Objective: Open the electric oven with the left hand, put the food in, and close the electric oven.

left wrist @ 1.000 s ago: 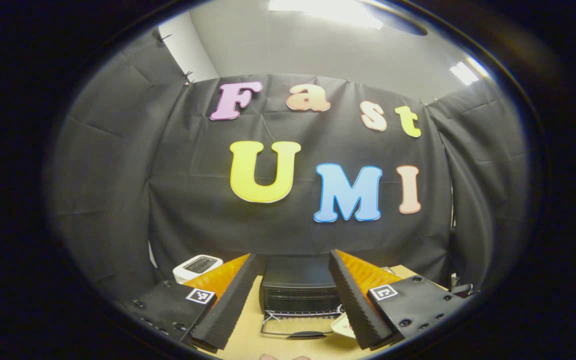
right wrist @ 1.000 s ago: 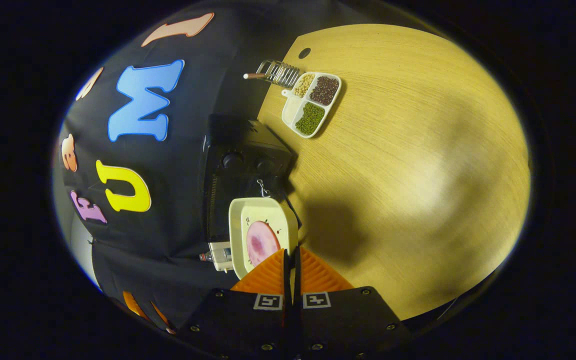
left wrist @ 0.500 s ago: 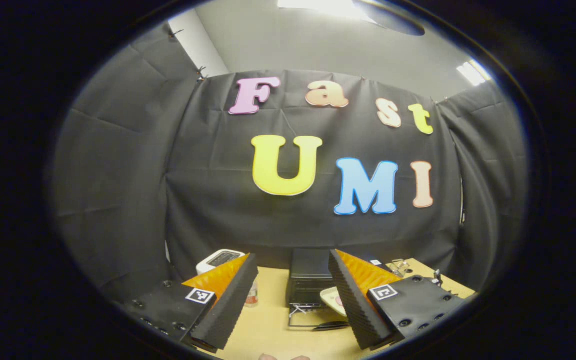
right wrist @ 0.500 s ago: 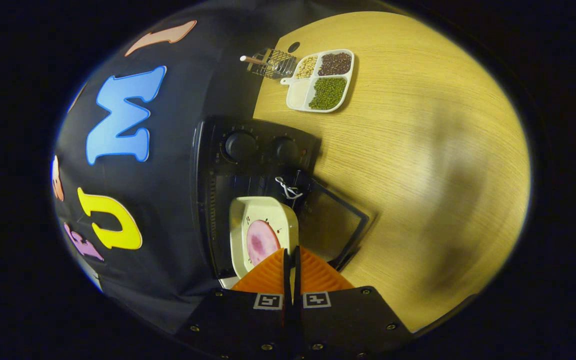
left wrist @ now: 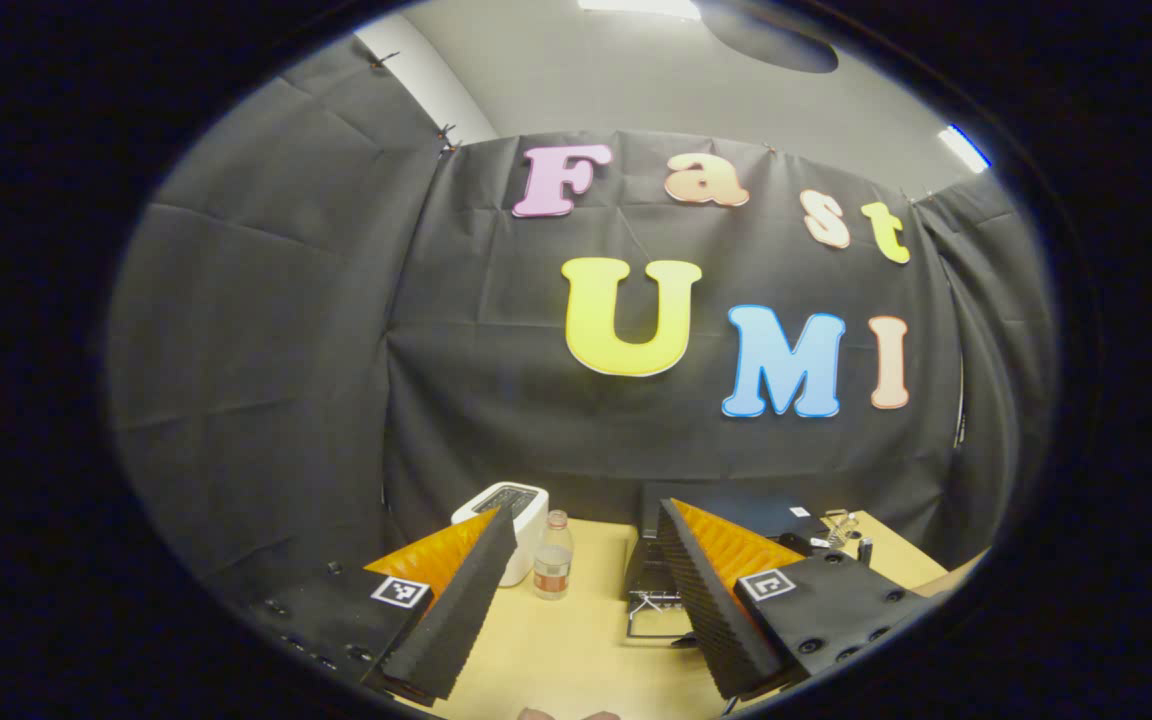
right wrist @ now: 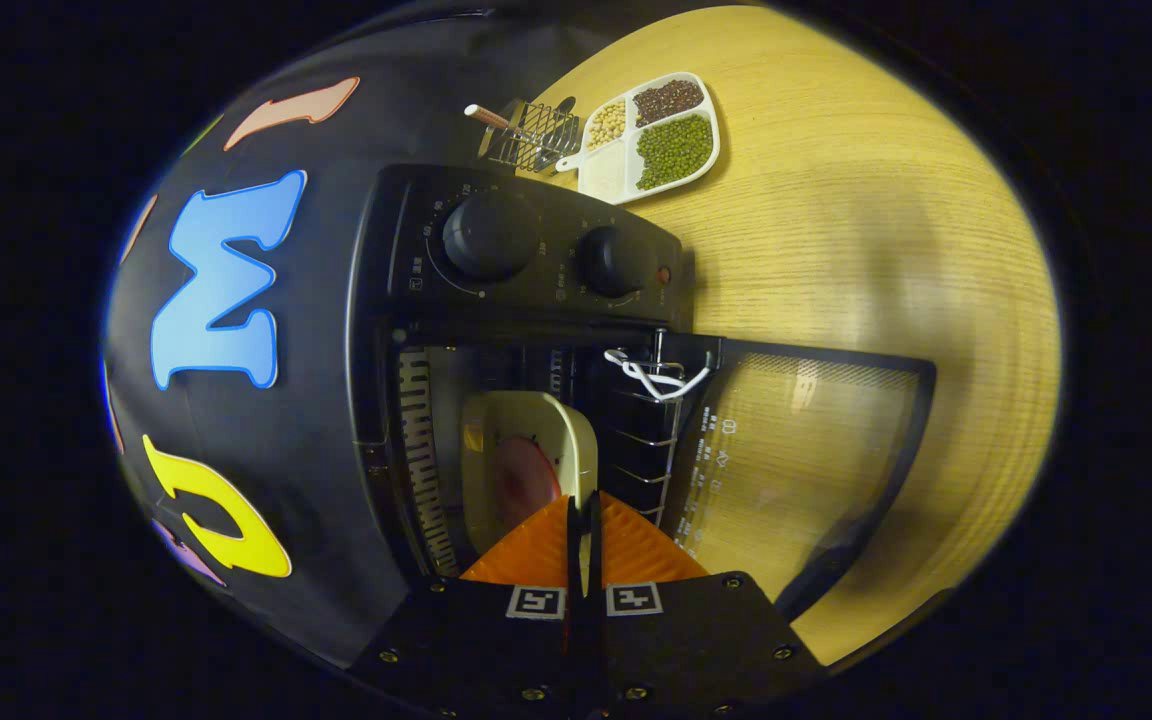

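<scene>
The right gripper (right wrist: 581, 520) pinches the rim of a cream dish (right wrist: 526, 450) of food, passing it into the open oven (right wrist: 496, 300). The left gripper (left wrist: 586, 600) hangs spread, empty. Releasing and closing the door (right wrist: 796, 450) remain.

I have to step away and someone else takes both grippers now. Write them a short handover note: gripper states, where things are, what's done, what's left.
Right gripper: jaws shut on the rim of the plate, which carries a pink slice of food and sits partly inside the oven cavity.
Left gripper: jaws open, holding nothing, well back from the oven.
Oven door: open, lying flat toward the table.
Done: door opened, plate brought into the opening.
Left: set the plate on the rack, release, withdraw the right gripper, close the door with the left.
</scene>
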Motion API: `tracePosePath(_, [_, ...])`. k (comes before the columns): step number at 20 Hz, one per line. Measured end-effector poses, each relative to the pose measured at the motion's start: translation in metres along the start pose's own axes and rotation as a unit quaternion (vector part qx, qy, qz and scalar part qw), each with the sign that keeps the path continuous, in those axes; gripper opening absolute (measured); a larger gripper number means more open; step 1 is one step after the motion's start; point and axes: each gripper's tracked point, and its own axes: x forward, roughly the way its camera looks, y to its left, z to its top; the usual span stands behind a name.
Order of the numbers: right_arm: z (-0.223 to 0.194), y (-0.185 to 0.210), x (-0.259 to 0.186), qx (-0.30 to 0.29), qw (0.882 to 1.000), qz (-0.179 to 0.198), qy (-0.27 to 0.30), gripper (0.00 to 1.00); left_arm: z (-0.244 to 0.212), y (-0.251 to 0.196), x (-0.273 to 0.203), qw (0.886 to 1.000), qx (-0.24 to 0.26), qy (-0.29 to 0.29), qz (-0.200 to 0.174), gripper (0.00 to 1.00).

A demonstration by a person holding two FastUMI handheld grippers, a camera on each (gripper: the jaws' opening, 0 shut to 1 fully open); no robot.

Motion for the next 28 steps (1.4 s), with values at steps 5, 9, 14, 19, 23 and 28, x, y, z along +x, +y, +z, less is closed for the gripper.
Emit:
tracePosePath(5, [0.003, 0.009, 0.028, 0.021, 0.999, 0.005, -0.036, 0.02, -0.009, 0.010, -0.003, 1.000, 0.006, 0.007, 0.017, 1.00])
tracePosePath(9, [-0.007, 0.012, 0.036, 0.033, 0.999, 0.008, -0.021, 0.05, -0.013, 0.002, 0.001, 1.000, -0.002, 0.014, 0.014, 0.98])
tracePosePath(14, [-0.011, 0.011, 0.012, 0.029, 0.999, 0.018, 0.023, 0.20, -0.009, -0.032, 0.009, 1.000, 0.004, 0.005, -0.014, 0.91])
tracePosePath(19, [-0.001, -0.006, -0.031, -0.102, 0.993, 0.000, 0.064, 0.36, -0.003, -0.077, 0.017, 0.999, 0.007, -0.004, -0.050, 0.96])
tracePosePath(23, [0.024, -0.003, -0.061, -0.244, 0.967, -0.002, 0.072, 0.36, 0.005, -0.114, 0.021, 0.997, 0.008, -0.015, -0.080, 0.97])
tracePosePath(28, [0.060, 0.028, -0.114, -0.396, 0.916, 0.040, 0.049, 0.36, 0.009, -0.153, 0.022, 0.994, 0.007, -0.016, -0.104, 1.00])
